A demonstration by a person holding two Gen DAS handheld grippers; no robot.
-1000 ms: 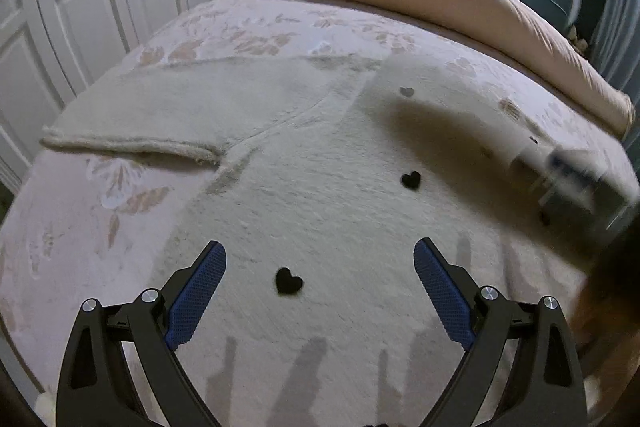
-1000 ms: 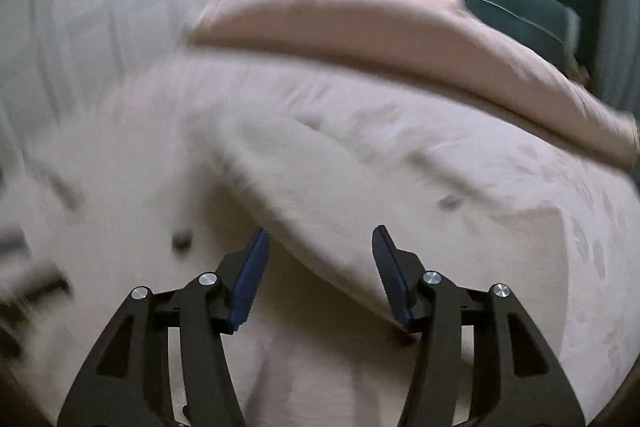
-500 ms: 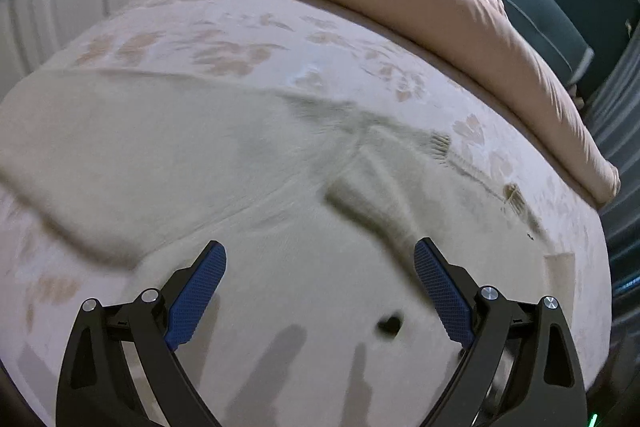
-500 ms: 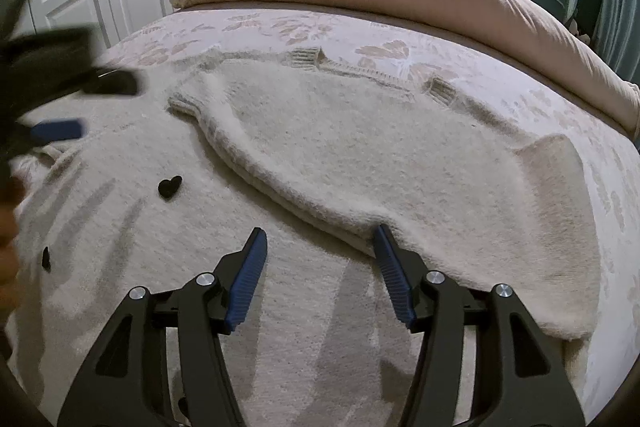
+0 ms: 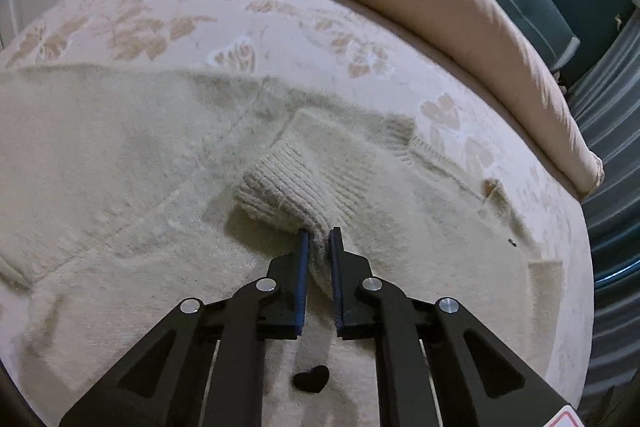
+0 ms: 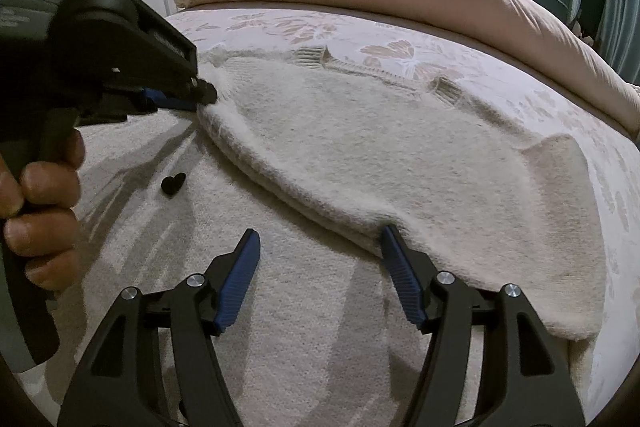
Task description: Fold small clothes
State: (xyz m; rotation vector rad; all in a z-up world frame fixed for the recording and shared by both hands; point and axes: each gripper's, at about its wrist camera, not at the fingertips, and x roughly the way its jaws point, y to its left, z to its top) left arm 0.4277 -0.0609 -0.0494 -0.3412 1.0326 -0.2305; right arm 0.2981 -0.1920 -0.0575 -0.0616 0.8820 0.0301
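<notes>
Sweater (image 5: 168,163) is spread flat on the bed (image 5: 248,11), one sleeve already folded across. Left claw (image 5: 318,247) is pinched tight on the ribbed cuff (image 5: 288,193); right claw (image 6: 320,251) is opening, nothing gripped, one finger nudging the sleeve's edge. That fuzzy knit could slip out or drag the body along if tugged hard. Sweater's near hem is cut off, so can't tell how tidy it lies.

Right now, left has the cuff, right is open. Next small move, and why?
Probably lift the left gripper slightly and carry the cuff across the sweater: its jaws pinch the cuff, while the right gripper is opening, nothing between its jaws.
</notes>
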